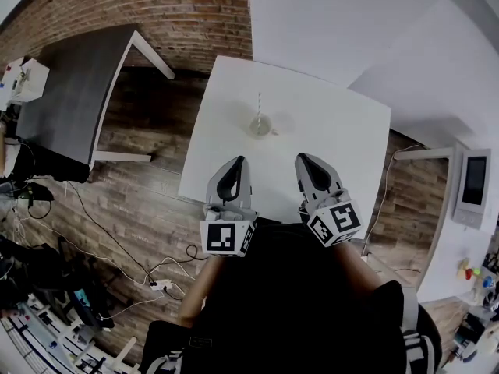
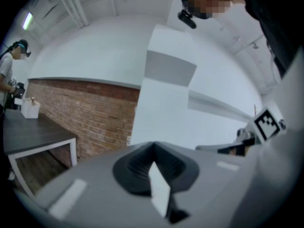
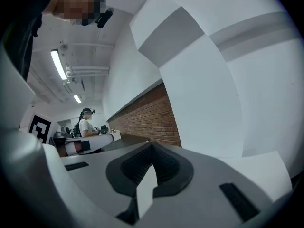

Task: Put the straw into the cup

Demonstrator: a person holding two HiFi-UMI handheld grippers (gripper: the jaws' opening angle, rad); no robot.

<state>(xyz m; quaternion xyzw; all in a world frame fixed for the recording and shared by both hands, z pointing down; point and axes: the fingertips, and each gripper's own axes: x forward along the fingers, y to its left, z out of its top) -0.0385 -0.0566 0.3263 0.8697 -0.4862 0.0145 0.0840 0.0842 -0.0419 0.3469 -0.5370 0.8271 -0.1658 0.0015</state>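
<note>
In the head view a small pale cup (image 1: 260,125) stands on the white table (image 1: 327,154), with a thin striped straw (image 1: 259,104) rising upright out of it. My left gripper (image 1: 231,171) and right gripper (image 1: 305,164) are held near the table's front edge, well short of the cup. Both are shut with nothing between the jaws. In the left gripper view the left gripper (image 2: 153,147) tilts up at a wall, and in the right gripper view the right gripper (image 3: 152,146) does the same, so neither shows the cup.
A dark grey table (image 1: 70,92) stands to the left over a wood floor with cables (image 1: 132,263). A brick wall (image 1: 156,6) runs behind. Another person (image 3: 86,122) stands far off by a bench.
</note>
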